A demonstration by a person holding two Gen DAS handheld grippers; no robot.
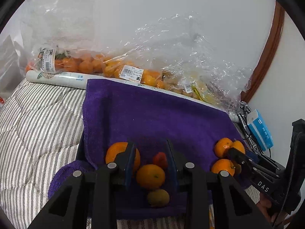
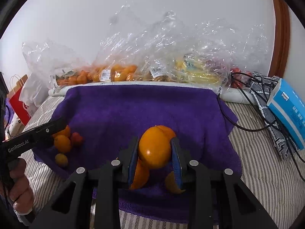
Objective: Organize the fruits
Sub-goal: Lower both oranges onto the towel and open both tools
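Down my left gripper [image 1: 149, 164], the fingers are drawn in close with nothing clamped, hovering over one cluster on the purple towel [image 1: 152, 114]: a big orange [image 1: 118, 152], a mandarin [image 1: 150, 176], a strawberry [image 1: 160, 159] and a small lemon [image 1: 158, 198]. Down my right gripper [image 2: 155, 162], the fingers sit equally narrow; an orange [image 2: 154, 148] shows between them, but I cannot tell if they pinch it. Two groups look sorted, while the bagged fruit [image 2: 114, 74] behind the towel appears untouched, so much remains.

Purple towel [image 2: 144, 106] with about eight loose fruits: seven orange citrus [image 1: 150, 176], one red strawberry [image 1: 160, 159].
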